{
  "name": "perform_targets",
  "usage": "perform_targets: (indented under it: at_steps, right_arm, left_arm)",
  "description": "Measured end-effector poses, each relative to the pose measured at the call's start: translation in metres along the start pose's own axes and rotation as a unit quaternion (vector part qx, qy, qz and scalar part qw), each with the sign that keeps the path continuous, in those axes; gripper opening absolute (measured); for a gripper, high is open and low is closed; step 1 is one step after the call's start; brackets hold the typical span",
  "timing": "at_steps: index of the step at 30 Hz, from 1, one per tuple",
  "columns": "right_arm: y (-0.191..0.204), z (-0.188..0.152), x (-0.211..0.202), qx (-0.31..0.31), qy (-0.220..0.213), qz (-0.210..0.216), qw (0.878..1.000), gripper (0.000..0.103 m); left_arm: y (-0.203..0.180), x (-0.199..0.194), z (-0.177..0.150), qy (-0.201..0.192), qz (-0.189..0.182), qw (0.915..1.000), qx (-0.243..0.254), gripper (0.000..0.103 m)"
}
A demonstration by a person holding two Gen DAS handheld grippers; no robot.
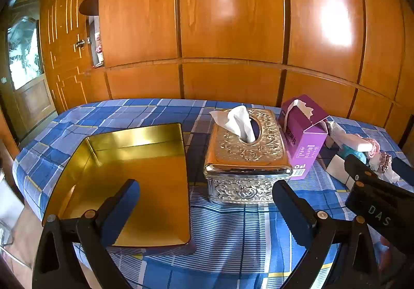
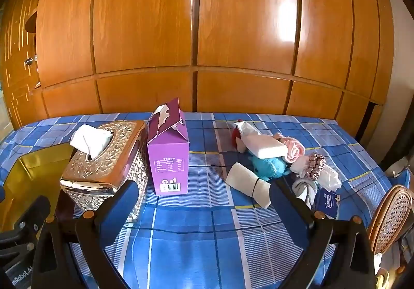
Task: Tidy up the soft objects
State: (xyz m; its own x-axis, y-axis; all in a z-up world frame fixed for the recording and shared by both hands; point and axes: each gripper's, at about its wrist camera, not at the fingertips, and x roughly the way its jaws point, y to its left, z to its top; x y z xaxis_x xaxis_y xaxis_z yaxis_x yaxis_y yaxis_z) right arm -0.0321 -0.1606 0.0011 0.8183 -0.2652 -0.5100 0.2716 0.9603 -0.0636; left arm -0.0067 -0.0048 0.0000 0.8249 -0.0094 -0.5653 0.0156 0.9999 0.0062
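1. Both of my tongs stand at full spread with nothing between their pads: the left tongs [image 1: 204, 214] hang over the blue checked cloth [image 1: 233, 237], and the right tongs [image 2: 204, 211] hang over the same cloth farther right.
2. Under my left finger [image 1: 121, 211], at about 10 o'clock from the left tongs, lies the open gold tin [image 1: 134, 172], bare inside.
3. At 12 o'clock from the left tongs stands the embossed metal tissue box [image 1: 245, 157] with a tissue [image 1: 235, 120] sticking up from its slot.
4. Just beside it at 1 o'clock stands the purple carton [image 1: 302, 133], top flap torn open.
5. The soft things sit in a heap at 1 to 2 o'clock from the right tongs, well clear of the pads: a teal plush [image 2: 269, 166], a white tissue pack [image 2: 264, 145] lying across it, a pink cloth [image 2: 293, 150], a brown scrunchie [image 2: 317, 164] and a grey sock [image 2: 306, 189].
6. A white roll [image 2: 248, 183] bound with a black band lies nearest, just ahead of my right finger [image 2: 289, 211].
7. A blue Tempo pack [image 2: 328, 202] lies at 3 o'clock, near a rattan piece [image 2: 390, 214].
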Motion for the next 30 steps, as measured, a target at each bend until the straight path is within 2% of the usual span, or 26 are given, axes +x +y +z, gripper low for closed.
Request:
perform_targets:
  at_steps: [30]
  right_arm:
    - [-0.0038, -0.0022, 0.0006, 0.005, 0.004, 0.0, 1.0, 0.103]
  left_arm:
    - [-0.0065, -0.0022, -0.0001, 0.004, -0.006, 1.0, 0.005, 0.102]
